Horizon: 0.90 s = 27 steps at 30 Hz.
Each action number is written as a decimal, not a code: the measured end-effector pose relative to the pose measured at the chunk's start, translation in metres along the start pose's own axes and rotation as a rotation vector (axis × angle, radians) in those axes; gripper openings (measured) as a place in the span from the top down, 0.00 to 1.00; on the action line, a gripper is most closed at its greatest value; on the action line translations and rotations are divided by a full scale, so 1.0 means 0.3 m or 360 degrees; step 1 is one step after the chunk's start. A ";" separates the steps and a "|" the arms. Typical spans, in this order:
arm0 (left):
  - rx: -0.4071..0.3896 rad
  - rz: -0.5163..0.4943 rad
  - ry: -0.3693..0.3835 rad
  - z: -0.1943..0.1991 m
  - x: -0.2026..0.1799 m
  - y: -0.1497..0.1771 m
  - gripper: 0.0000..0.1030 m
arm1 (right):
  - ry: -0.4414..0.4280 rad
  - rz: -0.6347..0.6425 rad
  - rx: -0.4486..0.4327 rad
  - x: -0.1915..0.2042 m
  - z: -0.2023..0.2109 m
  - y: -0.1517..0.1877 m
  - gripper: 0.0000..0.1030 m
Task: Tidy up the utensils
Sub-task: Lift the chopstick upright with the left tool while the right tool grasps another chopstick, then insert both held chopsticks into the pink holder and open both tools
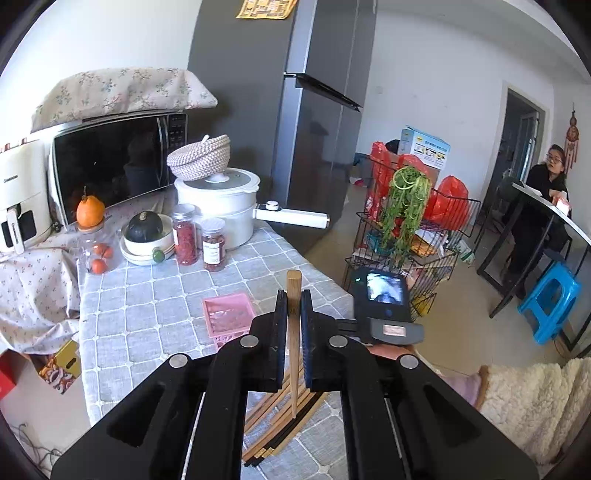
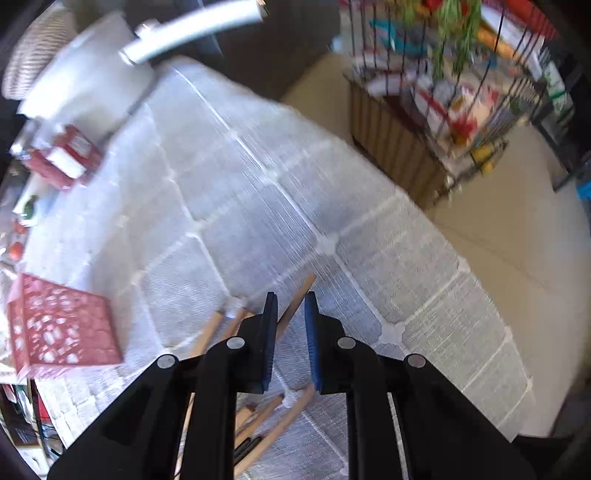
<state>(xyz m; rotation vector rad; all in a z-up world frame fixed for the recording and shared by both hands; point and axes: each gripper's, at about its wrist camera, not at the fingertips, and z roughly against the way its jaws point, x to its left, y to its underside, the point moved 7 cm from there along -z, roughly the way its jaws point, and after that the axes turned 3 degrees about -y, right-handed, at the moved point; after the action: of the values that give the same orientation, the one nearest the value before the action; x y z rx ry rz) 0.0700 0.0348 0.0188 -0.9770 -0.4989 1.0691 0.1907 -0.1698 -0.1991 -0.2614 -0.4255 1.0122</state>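
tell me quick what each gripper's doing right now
left gripper: shut on a wooden chopstick
right gripper: open, holding nothing, over the chopstick pile

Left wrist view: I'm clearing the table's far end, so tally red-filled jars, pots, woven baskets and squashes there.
Clear jars with red contents: 2
White long-handled pot: 1
Woven rope basket: 1
Dark green squash: 1
Total: 5

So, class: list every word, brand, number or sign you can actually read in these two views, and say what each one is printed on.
Brand word on the white appliance at far left: too small to spell out.
Blue and white box: print too small.
Yellow paper on the fridge: pattern only, unreadable.
Jar labels: too small.
Microwave keypad: illegible.
Right wrist view: motion-blurred, red jar label unreadable.
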 end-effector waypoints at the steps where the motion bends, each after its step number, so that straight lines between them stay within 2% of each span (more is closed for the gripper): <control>1: -0.0001 0.0012 -0.0007 0.001 0.003 0.001 0.94 | -0.0022 0.0034 -0.0048 0.020 0.033 -0.002 0.86; 5: -0.0016 0.0076 -0.0036 0.010 0.020 0.002 0.94 | -0.0138 0.0170 -0.0229 0.077 0.183 0.002 0.86; 13: -0.0076 0.0243 -0.0076 0.051 0.046 -0.030 0.94 | -0.0372 0.0419 -0.0429 0.170 0.454 0.032 0.89; 19: -0.0105 0.0279 -0.0105 0.066 0.042 -0.096 0.94 | -0.0448 0.0528 -0.0552 0.193 0.622 0.057 0.94; 27: -0.0189 0.0320 -0.0176 0.092 0.065 -0.219 0.94 | -0.0504 0.0569 -0.0651 0.188 0.774 0.005 0.95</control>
<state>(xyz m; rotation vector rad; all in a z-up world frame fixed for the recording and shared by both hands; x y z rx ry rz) 0.0903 0.0547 0.0869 -1.0935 -0.5681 1.2904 0.1087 -0.1167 0.0190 -0.5618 -0.8999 1.3188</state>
